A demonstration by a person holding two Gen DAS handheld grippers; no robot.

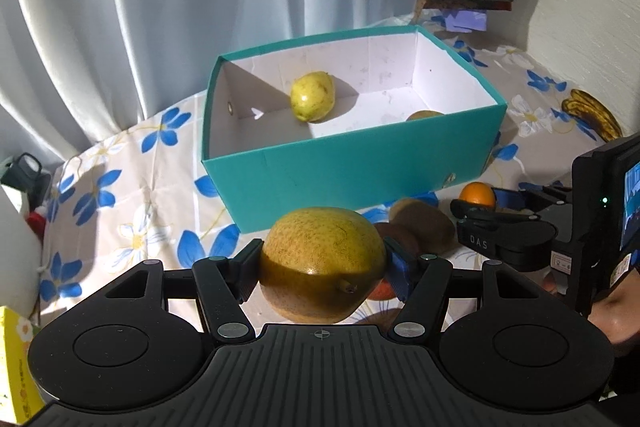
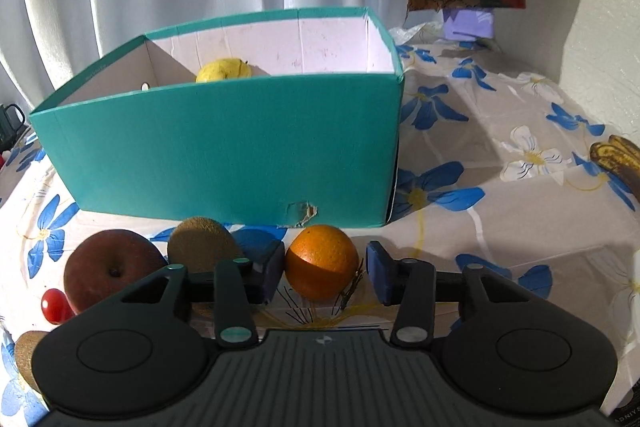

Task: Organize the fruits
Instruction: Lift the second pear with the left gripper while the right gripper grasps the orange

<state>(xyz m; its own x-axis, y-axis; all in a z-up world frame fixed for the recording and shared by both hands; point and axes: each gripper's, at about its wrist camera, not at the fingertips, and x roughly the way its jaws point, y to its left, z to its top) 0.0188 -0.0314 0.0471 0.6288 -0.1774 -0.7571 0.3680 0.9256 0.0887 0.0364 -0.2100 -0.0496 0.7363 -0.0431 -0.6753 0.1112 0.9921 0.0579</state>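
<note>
- Left wrist view: the left gripper (image 1: 322, 263) pinches a large yellow-brown pear (image 1: 322, 263) by its sides, both pads pressed against the skin, the fruit lifted clear of the cloth
- Ahead of it stands the teal box (image 1: 352, 163), open at the top, with a divider inside; a yellow pear (image 1: 312, 97) lies in the far part and the top of another fruit (image 1: 425, 115) peeks over the near wall
- Between held pear and box front lies a strip of bare floral tablecloth (image 1: 120, 211); a kiwi (image 1: 424, 225) sits just right of the pear
- The right gripper (image 1: 476, 205) reaches in at the right edge, at an orange (image 1: 477, 195)
- Right wrist view: the right gripper (image 2: 322, 273) has its fingers spread around the orange (image 2: 322, 261); the left pad touches it, the right pad stands just apart
- The orange rests on the cloth just before the box's (image 2: 224, 151) torn front wall
- A kiwi (image 2: 202, 241), red apple (image 2: 110, 267) and small red fruit (image 2: 54, 305) crowd the left; the cloth to the right is open, with bananas (image 2: 618, 159) at the far edge
</note>
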